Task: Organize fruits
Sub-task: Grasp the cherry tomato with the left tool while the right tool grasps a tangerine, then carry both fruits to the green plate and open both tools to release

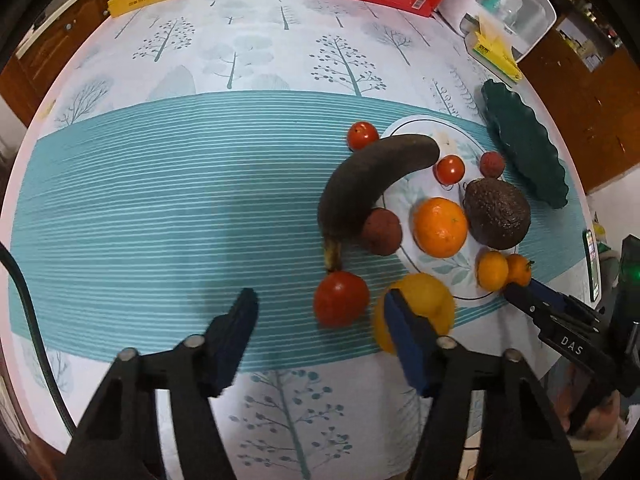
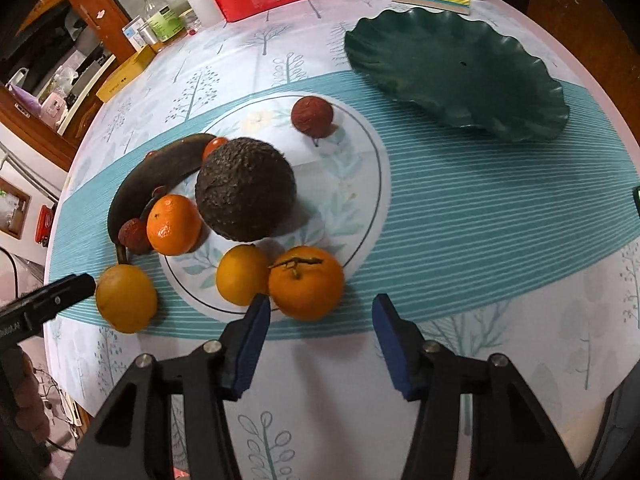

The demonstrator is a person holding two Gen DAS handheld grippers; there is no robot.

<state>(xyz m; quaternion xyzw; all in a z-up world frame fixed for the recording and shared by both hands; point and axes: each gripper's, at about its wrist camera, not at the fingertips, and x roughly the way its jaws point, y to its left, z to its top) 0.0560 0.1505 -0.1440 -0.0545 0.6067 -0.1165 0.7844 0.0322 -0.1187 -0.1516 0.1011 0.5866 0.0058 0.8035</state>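
Tree-patterned table: the stemmed orange (image 2: 306,288) at the white plate's (image 2: 374,184) near rim sits just ahead of the right gripper (image 2: 320,312), jaws spread, nothing pinched; left gripper (image 1: 320,312) likewise spread beside the lemon (image 1: 424,300).

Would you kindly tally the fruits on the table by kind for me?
Tomatoes: 3
Oranges: 3
Lychees: 2
Lemon: 1
Banana: 1
Avocado: 1
Total: 11
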